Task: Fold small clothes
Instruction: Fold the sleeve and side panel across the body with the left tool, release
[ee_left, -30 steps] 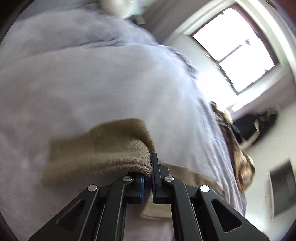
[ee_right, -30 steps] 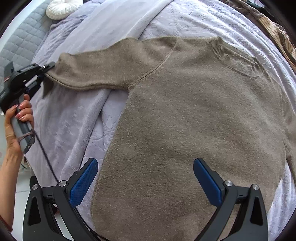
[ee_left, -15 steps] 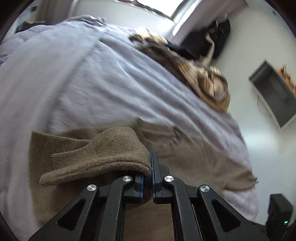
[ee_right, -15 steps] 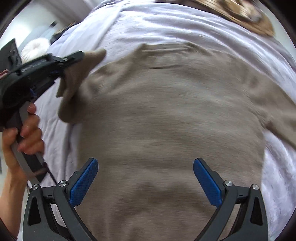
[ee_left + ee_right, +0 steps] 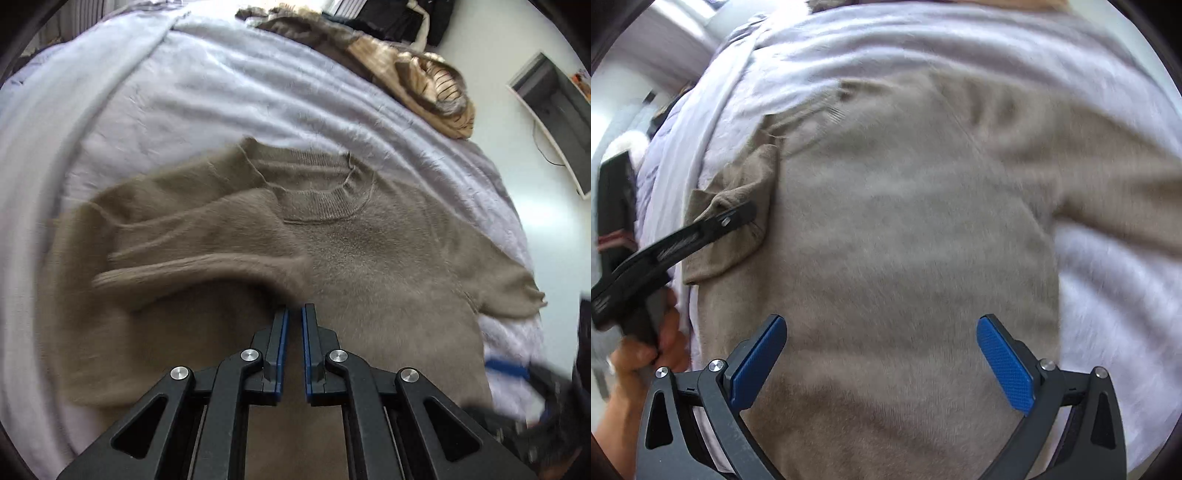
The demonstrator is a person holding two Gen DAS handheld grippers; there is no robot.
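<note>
Brown knit sweater (image 5: 369,266) lies flat, front up, mid-bed on a lilac bedspread (image 5: 221,92); its collar points twd the far edge, where other clothes (image 5: 424,77) are heaped. Our left gripper (image 5: 292,314) is pinched shut on the sleeve cuff (image 5: 738,199), folded in over the chest. Our right gripper (image 5: 881,354) hovers w/ fingers wide apart, holding nothing. Fabric looks soft, light, floppy; we'd grab at cuffs, hem corners or shoulder seams.

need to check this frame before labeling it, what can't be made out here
- Sweater hem: cut off behind the gripper frames in both wrist views.
- Left gripper: its grip on the sleeve is smeared by motion blur in both views.
- Right gripper: only a dark blur at the left wrist view's right edge.
</note>
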